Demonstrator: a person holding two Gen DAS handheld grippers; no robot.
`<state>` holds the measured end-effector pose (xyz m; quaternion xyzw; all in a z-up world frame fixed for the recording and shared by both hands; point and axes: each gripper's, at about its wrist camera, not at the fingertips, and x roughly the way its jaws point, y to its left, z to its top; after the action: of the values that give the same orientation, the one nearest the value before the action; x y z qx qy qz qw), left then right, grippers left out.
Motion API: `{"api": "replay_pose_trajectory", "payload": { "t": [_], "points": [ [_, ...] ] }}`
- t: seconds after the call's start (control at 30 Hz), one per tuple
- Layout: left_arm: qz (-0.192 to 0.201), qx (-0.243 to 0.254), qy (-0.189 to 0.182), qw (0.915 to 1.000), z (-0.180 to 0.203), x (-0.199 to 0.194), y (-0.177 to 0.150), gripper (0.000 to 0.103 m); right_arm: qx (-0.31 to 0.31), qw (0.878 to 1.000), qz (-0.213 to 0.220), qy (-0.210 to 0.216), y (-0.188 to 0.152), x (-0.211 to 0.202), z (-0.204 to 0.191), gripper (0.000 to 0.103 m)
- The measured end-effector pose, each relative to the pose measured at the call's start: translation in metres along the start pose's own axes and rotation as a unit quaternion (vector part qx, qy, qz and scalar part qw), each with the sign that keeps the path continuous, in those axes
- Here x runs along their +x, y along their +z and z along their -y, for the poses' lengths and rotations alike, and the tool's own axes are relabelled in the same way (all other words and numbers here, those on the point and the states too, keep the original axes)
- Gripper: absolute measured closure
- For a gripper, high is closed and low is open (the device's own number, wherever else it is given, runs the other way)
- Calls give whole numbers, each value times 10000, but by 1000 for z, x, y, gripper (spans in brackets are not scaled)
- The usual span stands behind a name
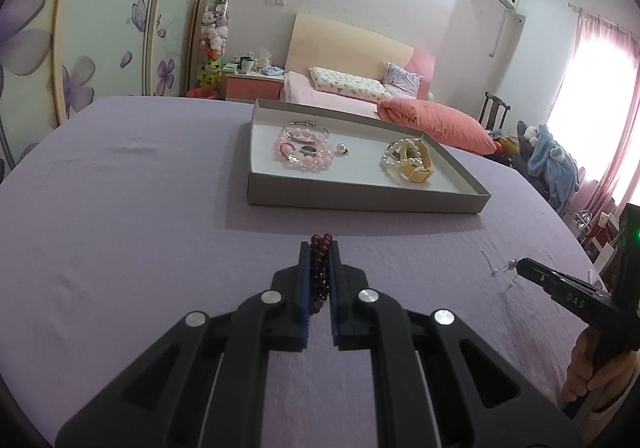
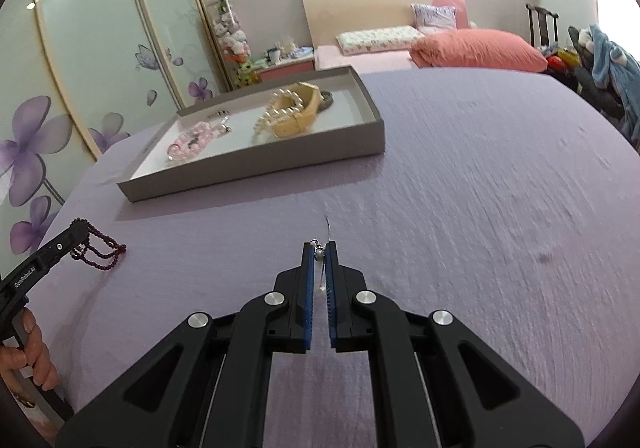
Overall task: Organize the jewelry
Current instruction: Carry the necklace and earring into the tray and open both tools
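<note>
My left gripper (image 1: 320,248) is shut on a dark red bead bracelet (image 1: 321,268), held above the purple tablecloth in front of the grey tray (image 1: 360,200). From the right wrist view the same bracelet (image 2: 100,250) dangles in loops from the left gripper (image 2: 78,226). My right gripper (image 2: 319,248) is shut on a thin silver necklace with a small pearl (image 2: 320,254); its chain trails onto the cloth. In the left wrist view the right gripper (image 1: 518,266) sits low at the right. The tray holds a pink bead bracelet (image 1: 304,152), a pearl bracelet (image 1: 394,158) and a yellow watch (image 1: 420,164).
The table (image 1: 120,208) is covered with a purple cloth. A silver bangle (image 1: 306,126) and a small earring (image 1: 342,148) also lie in the tray. A bed with pink pillows (image 1: 436,120) and a chair with clothes (image 1: 552,164) stand beyond the table. A person's hand (image 2: 36,356) grips the left handle.
</note>
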<state>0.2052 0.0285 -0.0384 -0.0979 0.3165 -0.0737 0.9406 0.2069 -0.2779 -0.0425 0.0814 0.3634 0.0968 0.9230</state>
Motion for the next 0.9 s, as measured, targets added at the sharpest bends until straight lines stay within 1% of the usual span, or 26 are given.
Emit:
{"api": "replay_pose_trajectory", "payload": {
  "t": [0.27, 0.73, 0.9],
  "points": [
    [51, 52, -39, 10000, 6, -8, -6, 94, -135, 9994, 323, 85, -1, -14, -9, 97],
    [34, 118, -138, 9998, 13, -12, -7, 94, -200, 9981, 557, 139, 5, -27, -15, 97],
    [74, 178, -94, 9998, 17, -14, -7, 94, -218, 9978, 612, 155, 6, -29, -15, 97]
  ]
}}
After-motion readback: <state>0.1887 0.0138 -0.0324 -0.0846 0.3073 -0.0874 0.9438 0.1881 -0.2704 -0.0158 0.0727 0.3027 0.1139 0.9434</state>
